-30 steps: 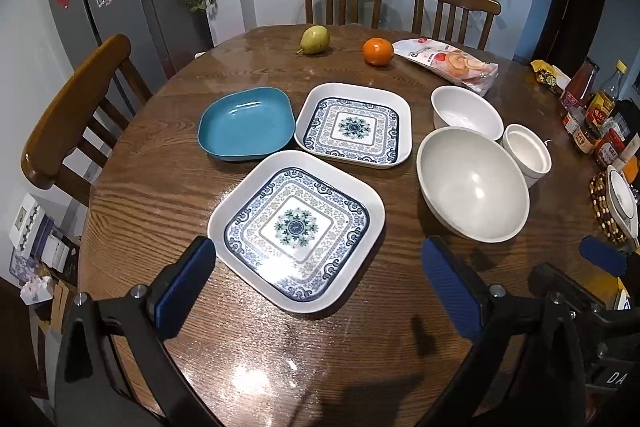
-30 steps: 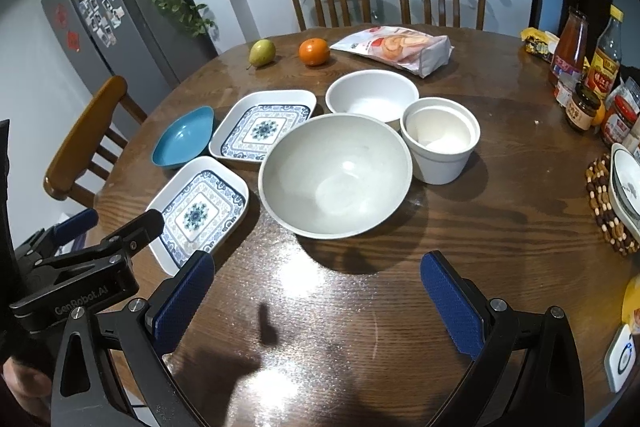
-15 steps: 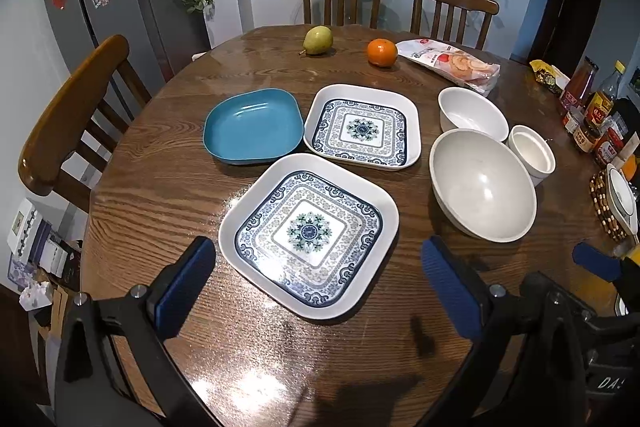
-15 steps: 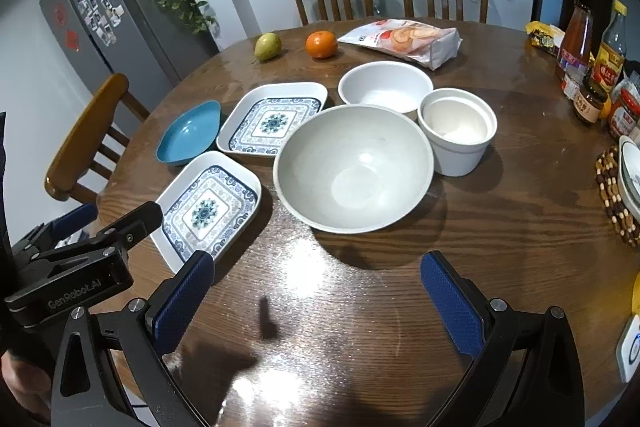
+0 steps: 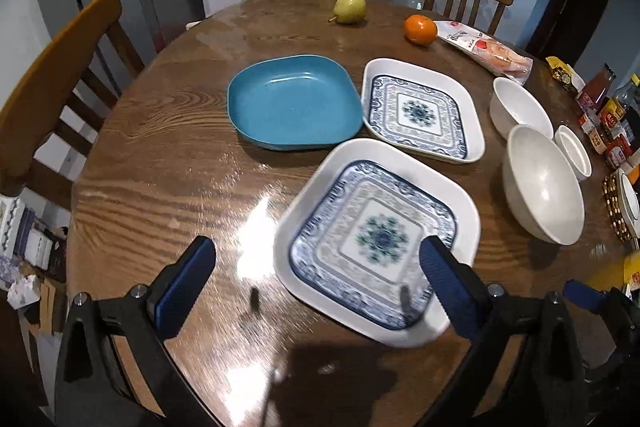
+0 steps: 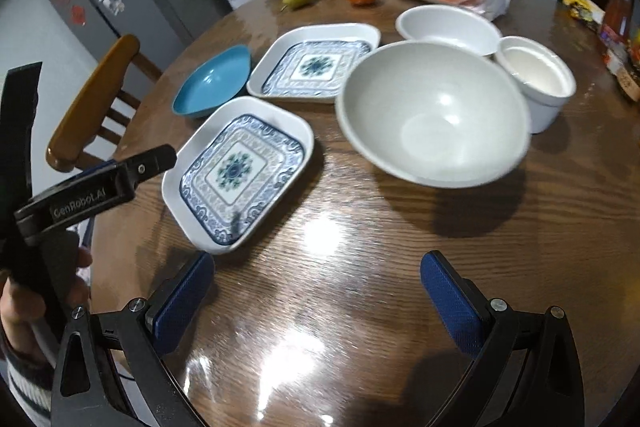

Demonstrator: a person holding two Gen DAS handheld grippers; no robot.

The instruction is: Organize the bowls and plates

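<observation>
Hovering low over the near edge of the round wooden worktop (image 5: pixel 168 163), the left gripper (image 5: pixel 316 283) points fwd and slightly down, jaws spread wide w/ nothing between them; its right blue pad overlaps the near corner of the near patterned plate (image 5: pixel 380 231) in the left wrist view, contact can't be told. The right gripper (image 6: pixel 320 291) sits level beside it, also low, jaws wide apart and empty, aimed at bare wood in front of the big grey bowl (image 6: pixel 432 115). A hand (image 6: pixel 36 291) grips the left tool's handle at the left edge of the right wrist view.

Relative to the near patterned plate: blue dish (image 5: pixel 292 103) behind-left, second patterned plate (image 5: pixel 420 111) directly behind, just beside the blue dish; big grey bowl to the right, apart; white bowl (image 6: pixel 448 25) and white cup (image 6: pixel 536 79) behind that bowl, touching or nearly so. Pear (image 5: pixel 350 9), orange (image 5: pixel 419 30), snack bag (image 5: pixel 486 51) farther back.

Vs. 0.5 s ago: both grippers have moved in closer to the dishes; the left view has swung so the near plate now sits under its right pad instead of centred. Dishes themselves haven't shifted.
</observation>
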